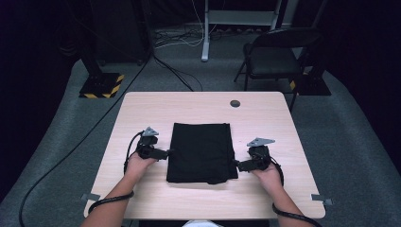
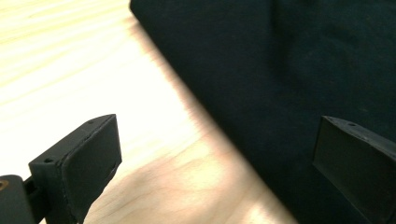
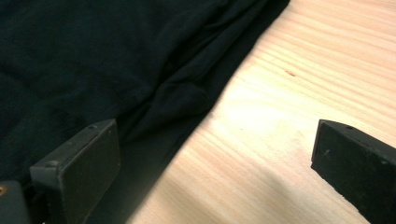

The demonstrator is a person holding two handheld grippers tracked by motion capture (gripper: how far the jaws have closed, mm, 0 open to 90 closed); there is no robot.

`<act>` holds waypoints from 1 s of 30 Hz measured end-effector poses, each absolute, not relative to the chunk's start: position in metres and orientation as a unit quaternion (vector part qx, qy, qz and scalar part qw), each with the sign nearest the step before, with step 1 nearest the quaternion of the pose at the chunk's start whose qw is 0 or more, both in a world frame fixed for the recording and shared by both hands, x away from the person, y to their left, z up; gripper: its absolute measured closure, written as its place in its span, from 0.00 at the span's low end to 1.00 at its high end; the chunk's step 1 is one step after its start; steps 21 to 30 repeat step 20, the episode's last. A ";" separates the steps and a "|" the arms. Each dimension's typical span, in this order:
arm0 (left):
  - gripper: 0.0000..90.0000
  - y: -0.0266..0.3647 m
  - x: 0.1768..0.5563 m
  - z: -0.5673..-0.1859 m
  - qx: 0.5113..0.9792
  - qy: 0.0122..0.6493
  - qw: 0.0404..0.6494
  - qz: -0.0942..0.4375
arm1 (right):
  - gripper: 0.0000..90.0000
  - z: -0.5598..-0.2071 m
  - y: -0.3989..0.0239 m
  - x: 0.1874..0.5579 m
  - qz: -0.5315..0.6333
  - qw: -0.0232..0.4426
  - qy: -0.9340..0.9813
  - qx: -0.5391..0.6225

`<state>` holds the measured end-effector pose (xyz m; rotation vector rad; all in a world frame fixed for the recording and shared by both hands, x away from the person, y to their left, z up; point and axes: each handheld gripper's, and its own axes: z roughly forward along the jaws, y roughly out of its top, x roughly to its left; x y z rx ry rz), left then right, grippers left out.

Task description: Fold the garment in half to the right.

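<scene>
Black cloth [image 1: 202,152], plain; pale wood-grain table [image 1: 142,106] between both black jaw pairs; yellow-black striped base [image 1: 101,85]

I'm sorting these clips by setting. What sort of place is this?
Probably a lab or recording studio, not a home: dark curtained walls, cables loose on grey carpet, a stand base with hazard stripes, and one bare table holding a folded black cloth.
</scene>
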<state>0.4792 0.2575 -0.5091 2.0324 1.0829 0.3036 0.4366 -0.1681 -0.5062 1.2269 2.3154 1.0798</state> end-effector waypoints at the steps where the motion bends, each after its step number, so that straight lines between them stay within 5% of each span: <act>1: 0.01 0.259 0.480 -0.509 0.801 0.430 0.398 0.119 | 0.01 -0.506 -0.169 0.437 0.377 0.154 0.806 0.429; 30: 0.01 0.283 0.488 -0.514 0.774 0.482 0.388 0.131 | 0.01 -0.505 -0.189 0.442 0.385 0.160 0.786 0.456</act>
